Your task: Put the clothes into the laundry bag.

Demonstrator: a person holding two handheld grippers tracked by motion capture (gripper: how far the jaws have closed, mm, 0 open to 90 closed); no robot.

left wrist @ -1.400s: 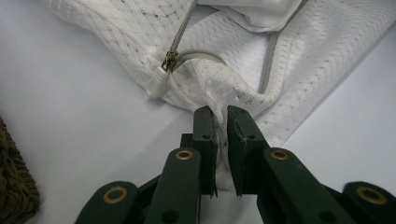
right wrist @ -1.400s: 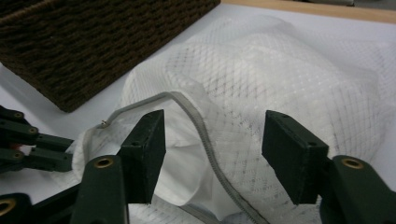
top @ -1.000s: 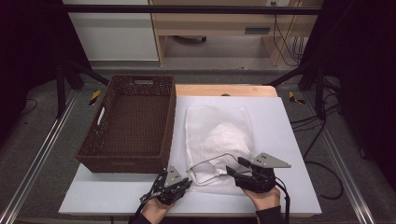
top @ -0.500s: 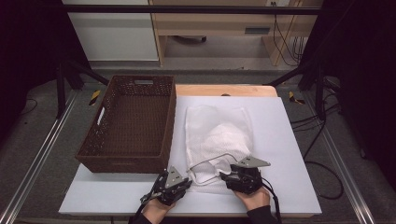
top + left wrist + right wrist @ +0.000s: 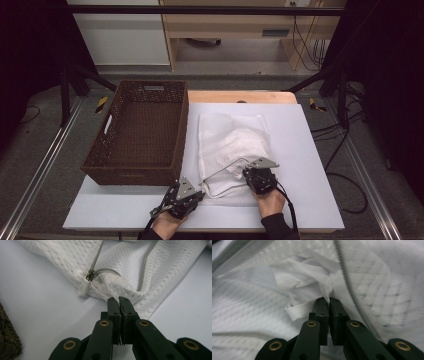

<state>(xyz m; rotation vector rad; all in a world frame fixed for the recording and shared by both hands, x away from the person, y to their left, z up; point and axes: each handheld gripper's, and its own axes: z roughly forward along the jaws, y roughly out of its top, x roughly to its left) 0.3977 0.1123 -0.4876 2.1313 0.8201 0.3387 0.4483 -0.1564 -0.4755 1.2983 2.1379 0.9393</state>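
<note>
Mesh bag (image 5: 232, 150) lies flat on the white surface (image 5: 310, 200) just right of the wicker basket (image 5: 137, 132), long axis running away from the person, zipped mouth at the near end. Left tongs (image 5: 192, 196) clenched on the bag's near-left corner — in the left gripper view the jaws pinch a fold of mesh (image 5: 117, 293) right beside the zipper pull (image 5: 83, 286), zip partly open. Right tongs (image 5: 254, 175) sit at the bag's near-right side, reaching into the opening; the right gripper view shows them (image 5: 328, 301) clenched on a bunched white cloth (image 5: 304, 287) inside the bag. Judgement: the cloth comes out next — the left holds the mouth down while the right pulls toward the person, along the bag's long axis. Right hand is the nearer one to the cloth. The basket is empty and sits left of the bag, a likely drop spot. Risk: mesh drags along with the cloth.
</note>
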